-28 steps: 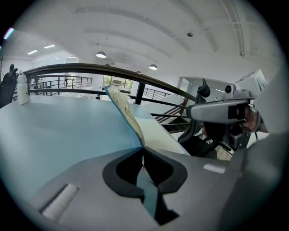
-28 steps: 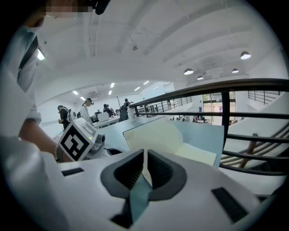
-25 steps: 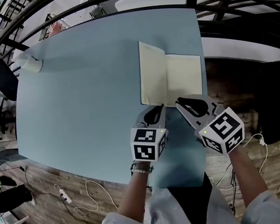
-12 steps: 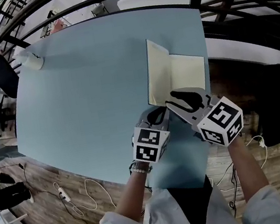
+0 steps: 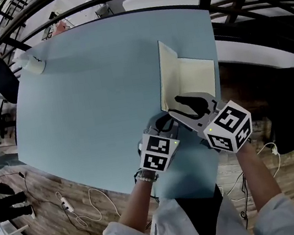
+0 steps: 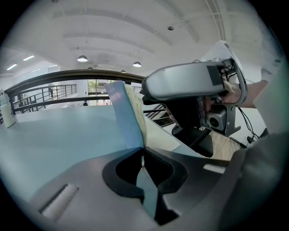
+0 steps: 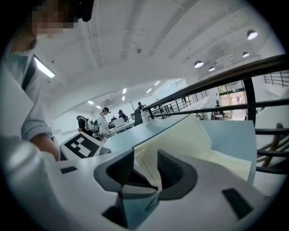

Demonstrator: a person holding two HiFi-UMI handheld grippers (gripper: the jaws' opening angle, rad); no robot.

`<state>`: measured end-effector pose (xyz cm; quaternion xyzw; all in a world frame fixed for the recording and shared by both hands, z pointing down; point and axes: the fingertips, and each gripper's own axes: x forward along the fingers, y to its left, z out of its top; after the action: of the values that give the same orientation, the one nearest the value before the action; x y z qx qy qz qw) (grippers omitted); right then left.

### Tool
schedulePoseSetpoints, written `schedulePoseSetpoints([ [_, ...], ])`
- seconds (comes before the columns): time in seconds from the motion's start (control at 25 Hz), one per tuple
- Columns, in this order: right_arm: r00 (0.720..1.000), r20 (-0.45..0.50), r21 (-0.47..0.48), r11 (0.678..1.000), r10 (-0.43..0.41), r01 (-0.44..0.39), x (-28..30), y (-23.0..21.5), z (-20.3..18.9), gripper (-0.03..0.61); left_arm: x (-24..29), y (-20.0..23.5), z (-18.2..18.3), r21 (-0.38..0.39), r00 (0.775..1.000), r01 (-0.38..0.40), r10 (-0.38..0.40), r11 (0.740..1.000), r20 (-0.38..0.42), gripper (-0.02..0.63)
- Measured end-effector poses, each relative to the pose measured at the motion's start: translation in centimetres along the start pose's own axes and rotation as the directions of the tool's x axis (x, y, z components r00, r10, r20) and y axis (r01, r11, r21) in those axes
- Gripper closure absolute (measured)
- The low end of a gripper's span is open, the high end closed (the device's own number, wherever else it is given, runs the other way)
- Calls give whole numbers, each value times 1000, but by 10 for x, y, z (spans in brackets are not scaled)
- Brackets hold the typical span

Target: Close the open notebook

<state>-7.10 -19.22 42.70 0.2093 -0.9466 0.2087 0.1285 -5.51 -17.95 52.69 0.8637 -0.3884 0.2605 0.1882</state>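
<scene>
The notebook [image 5: 191, 81] lies on the bench [image 5: 86, 85] close to its right edge, towards the near right corner. Its spine runs from the near edge towards the far edge. The right-hand page [image 5: 198, 75] is seen lying flat, while the left cover [image 5: 167, 77] is raised steeply, almost upright over the spine.

The left tool [image 5: 162, 124] is clamped together on the near edge of that raised cover; the blue board is seen pinched between its pads. The right tool [image 7: 145, 169] is placed at the near edge of the notebook, just right of the spine. Its jaws are opening, and cream paper stands between them without being pressed.

The closing move is judged to turn on one relation: the cover must be swung to the right, about the spine, down onto the right-hand page. The left tool is the one already on the cover, so the swing would fall to it. The right tool sits in the cover's path and would probably have to be drawn back towards the near edge first.
</scene>
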Motion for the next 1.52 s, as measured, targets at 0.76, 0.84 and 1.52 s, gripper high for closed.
schedulePoseSetpoints([
  [0.76,993,37,46,993,-110,108,-21,-10,-4,416,10,-15,-5,164,995,54,-40,985,-87,594],
  [0.84,990,47,50,990,-134,132,-26,-13,-5,417,12,-16,-5,167,995,59,-44,984,-94,594],
  [1.52,954,53,139,948,-295,285,-61,-27,-23,514,15,-25,-2,24,991,89,-86,996,-98,592],
])
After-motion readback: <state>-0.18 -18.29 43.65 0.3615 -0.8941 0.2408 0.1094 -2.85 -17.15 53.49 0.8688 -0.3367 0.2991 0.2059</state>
